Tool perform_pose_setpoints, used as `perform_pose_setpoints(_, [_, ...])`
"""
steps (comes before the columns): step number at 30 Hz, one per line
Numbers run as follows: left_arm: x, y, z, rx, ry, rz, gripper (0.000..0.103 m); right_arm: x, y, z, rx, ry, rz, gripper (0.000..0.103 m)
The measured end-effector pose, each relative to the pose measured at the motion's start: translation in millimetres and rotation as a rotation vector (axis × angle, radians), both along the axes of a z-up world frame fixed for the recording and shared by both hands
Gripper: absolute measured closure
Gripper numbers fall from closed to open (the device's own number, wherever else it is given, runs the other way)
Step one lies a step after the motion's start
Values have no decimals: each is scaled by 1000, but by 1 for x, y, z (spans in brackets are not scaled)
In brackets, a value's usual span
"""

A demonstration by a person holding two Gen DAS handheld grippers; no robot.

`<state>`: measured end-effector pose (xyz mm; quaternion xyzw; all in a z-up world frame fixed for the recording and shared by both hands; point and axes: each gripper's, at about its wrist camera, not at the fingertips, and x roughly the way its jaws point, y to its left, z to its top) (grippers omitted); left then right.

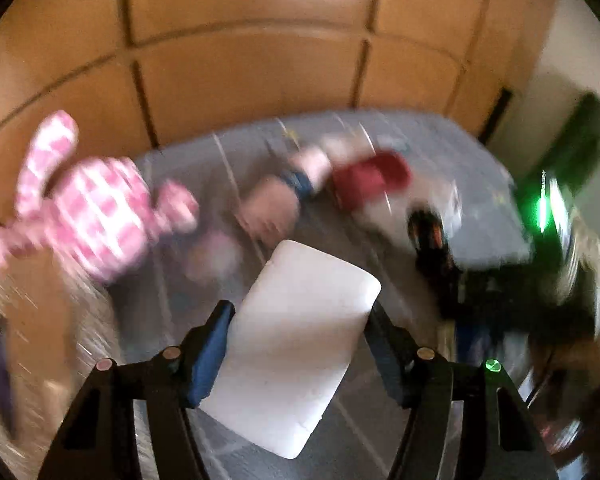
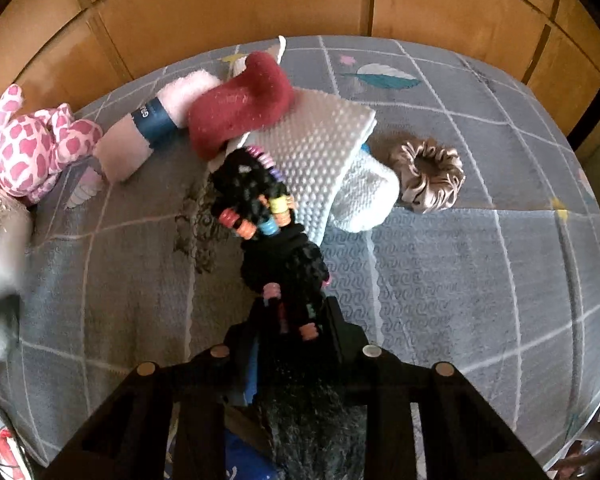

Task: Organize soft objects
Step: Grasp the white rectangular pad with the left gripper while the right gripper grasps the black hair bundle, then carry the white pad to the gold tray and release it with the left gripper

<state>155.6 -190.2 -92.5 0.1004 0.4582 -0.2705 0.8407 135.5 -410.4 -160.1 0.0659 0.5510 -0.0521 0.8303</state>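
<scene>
My left gripper is shut on a white foam block, which is pinched between the blue pads and tilts up off the grey mat. My right gripper is shut on a black bundle of hair ties with coloured bands; the bundle stretches forward from the jaws over the mat. Beyond it lie a red sock, a white bumpy pad, a white knitted piece, a beige scrunchie and a pink rolled towel with a blue band.
A pink spotted plush toy sits at the mat's far left edge and shows blurred in the left wrist view. Brown tiled floor surrounds the mat. A dark blurred shape with a green light is at the right.
</scene>
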Motion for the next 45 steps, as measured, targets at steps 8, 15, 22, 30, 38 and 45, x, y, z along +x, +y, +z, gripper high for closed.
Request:
perform_pose_setpoints(8, [76,45,90,-49,-141,184,37,-8,3,-2,-16,-18,15,74])
perform_pose_setpoints(15, [110,159,121,-33,-212,451,37,-8,15,-1,-77,-19,50,74])
perform_pose_setpoints(22, [94,283,104,4,-196,682,36,-10,24,-1,-134,-31,81,74])
perform_pose_setpoints(30, [31,398,58,-31,-122,906,36,-15,32,1,-173,-47,100,75])
perform_pose_setpoints(38, [-38,461,16,-40,-88,1078,35,-19,35,0,-190,-58,103,75])
perform_pose_setpoints(45, [-66,480,-7,29,-67,1149,25,-23,38,0,-194,-62,97,75])
